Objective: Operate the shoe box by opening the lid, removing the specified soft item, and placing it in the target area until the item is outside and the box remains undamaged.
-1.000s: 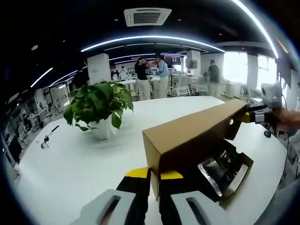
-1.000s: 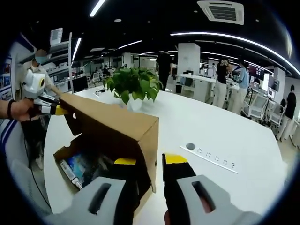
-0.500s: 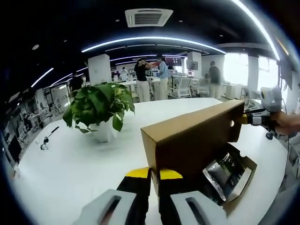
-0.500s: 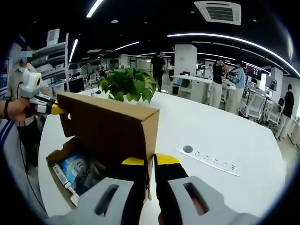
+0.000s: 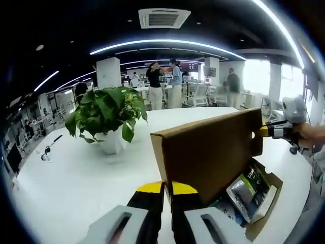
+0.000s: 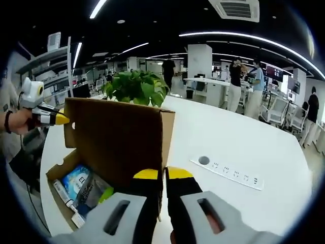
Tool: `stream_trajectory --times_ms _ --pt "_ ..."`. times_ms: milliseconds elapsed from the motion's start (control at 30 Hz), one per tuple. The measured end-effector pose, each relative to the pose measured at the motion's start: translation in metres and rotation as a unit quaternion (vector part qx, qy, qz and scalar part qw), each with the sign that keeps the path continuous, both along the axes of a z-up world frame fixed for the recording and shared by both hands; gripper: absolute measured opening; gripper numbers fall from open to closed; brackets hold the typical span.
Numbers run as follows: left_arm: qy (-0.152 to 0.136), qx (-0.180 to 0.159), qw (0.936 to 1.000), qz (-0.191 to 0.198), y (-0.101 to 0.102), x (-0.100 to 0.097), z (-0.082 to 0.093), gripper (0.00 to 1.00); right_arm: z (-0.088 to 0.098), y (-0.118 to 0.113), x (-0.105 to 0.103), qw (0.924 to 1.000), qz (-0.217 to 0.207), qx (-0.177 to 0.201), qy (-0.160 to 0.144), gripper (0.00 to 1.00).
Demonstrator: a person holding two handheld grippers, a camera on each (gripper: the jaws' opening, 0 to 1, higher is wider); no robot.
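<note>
The brown cardboard shoe box [image 5: 260, 222] stands on the white table with its lid [image 5: 213, 152] lifted almost upright. My left gripper [image 5: 167, 189] is shut on one lower corner of the lid. My right gripper [image 6: 165, 174] is shut on the other corner of the lid [image 6: 114, 137]. Each gripper also appears at the far end of the lid in the other's view: the right gripper [image 5: 265, 131] and the left gripper [image 6: 61, 119], each held by a hand. Inside the box [image 6: 55, 169] lie soft packets [image 6: 77, 179], a dark pouch [image 5: 247, 189] and a white tube [image 6: 60, 193].
A potted green plant [image 5: 105, 114] [image 6: 133, 86] stands on the table beyond the box. A flat socket strip [image 6: 227, 171] and a round plug [image 6: 203, 160] sit in the table top to the right. People stand at desks far behind.
The lid has swung up from a slant to nearly upright, and more of the box's contents show. Both grippers stay shut on its corners.
</note>
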State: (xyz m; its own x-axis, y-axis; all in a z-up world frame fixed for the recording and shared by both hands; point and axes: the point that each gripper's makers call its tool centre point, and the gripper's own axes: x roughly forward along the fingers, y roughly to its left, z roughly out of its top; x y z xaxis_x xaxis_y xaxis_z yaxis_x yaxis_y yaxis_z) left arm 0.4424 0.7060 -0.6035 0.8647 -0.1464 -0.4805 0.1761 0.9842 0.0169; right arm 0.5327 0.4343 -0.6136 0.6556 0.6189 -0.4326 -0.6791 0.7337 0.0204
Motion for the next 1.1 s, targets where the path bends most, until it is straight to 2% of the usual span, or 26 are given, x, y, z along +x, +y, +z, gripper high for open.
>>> stream_trajectory --times_ms 367,633,1100 --pt "0.023 -0.016 0.9996 0.005 0.008 0.012 -0.023 0.03 -0.015 0.001 0.008 0.9998 -0.010 -0.001 0.018 0.00" --pt "0.042 -0.022 0.9989 0.003 0.008 0.013 -0.037 0.03 -0.022 0.002 0.014 0.9994 -0.017 0.004 0.029 0.00" --pt "0.069 -0.032 0.9971 0.010 0.008 0.018 -0.055 0.03 -0.037 0.005 0.024 0.9984 -0.029 0.003 0.049 0.01"
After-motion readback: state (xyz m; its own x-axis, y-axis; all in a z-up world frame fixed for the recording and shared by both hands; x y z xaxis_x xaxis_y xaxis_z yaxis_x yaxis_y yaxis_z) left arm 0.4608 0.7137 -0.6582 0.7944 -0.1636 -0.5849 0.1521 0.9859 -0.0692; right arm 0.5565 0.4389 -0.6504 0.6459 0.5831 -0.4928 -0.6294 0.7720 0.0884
